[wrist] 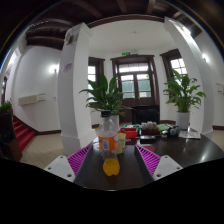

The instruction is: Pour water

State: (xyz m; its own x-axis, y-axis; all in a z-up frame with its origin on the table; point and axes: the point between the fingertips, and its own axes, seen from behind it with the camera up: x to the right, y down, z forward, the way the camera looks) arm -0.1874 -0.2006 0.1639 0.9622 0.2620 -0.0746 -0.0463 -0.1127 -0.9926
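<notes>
White walls and tall windows [133,82] close off the room we look into, with a white pillar [74,88] standing at the left and a red staircase [22,131] beyond it. Two leafy potted plants rise behind the desk [190,152]: one plant [106,95] near the middle, a second plant [184,92] further right by the window wall. We see a dark, glossy desk reaching forward from our tongs [112,160], whose two fingers show purple pads [79,158] on their inner faces.

Between those fingers stands a clear bottle [109,138] with an orange and yellow label, upright, its cap level with the plant behind. Both pads appear close to its sides, yet we cannot tell whether they press on it or leave a gap. An orange glow lies on the desk just under the bottle, between the fingers.

Beyond the bottle, a cluster of small items sits on the desk: a red container [130,132] and some pale dishes [152,128] to its right, too small for us to identify further.
</notes>
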